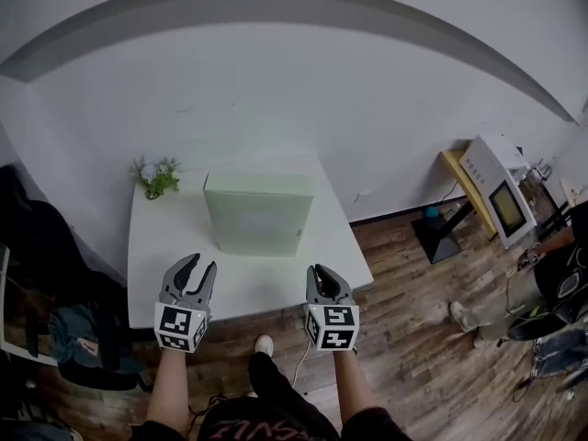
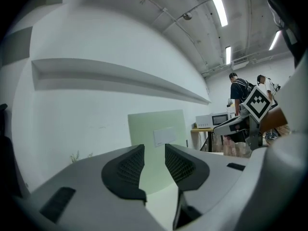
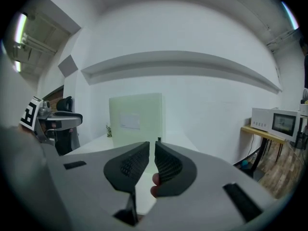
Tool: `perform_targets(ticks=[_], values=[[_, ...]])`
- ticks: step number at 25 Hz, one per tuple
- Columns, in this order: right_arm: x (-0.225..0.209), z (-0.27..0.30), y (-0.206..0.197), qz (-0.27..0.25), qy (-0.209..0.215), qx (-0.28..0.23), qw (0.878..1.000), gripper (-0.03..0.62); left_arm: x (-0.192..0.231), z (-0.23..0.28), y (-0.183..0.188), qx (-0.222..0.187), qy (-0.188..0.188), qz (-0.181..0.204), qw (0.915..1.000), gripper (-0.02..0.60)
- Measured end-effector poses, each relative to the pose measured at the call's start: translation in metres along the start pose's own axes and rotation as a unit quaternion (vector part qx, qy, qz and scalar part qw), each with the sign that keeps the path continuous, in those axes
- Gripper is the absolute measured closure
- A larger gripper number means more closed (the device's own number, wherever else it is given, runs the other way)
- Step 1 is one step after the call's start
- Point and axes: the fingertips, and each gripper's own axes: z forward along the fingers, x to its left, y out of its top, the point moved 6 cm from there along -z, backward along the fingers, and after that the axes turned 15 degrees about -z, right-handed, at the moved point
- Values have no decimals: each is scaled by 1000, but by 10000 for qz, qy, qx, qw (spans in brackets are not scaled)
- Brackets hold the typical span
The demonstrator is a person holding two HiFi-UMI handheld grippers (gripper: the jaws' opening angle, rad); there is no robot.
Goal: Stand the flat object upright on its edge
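Observation:
The flat object is a pale green box (image 1: 259, 211) with a white label, standing upright on the white table (image 1: 165, 237) near its middle. It also shows ahead in the left gripper view (image 2: 159, 143) and the right gripper view (image 3: 136, 117). My left gripper (image 1: 200, 263) hovers over the table's front left edge, well short of the box; its jaws (image 2: 154, 148) stand partly open with nothing between them. My right gripper (image 1: 319, 269) is at the front right edge, also apart from the box, and its jaws (image 3: 152, 143) are nearly together and empty.
A small potted plant (image 1: 156, 176) sits at the table's back left corner. To the right, a white microwave (image 1: 496, 186) rests on a wooden side table. A bag (image 1: 83, 343) lies on the floor at the left. People stand at the far right.

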Motion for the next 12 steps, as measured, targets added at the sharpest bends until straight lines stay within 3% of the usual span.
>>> perform_targets(ticks=[12], values=[[19,-72,38,-46,23,-178,9998,557,-23,-66,35,-115,178,-93,9997,538]])
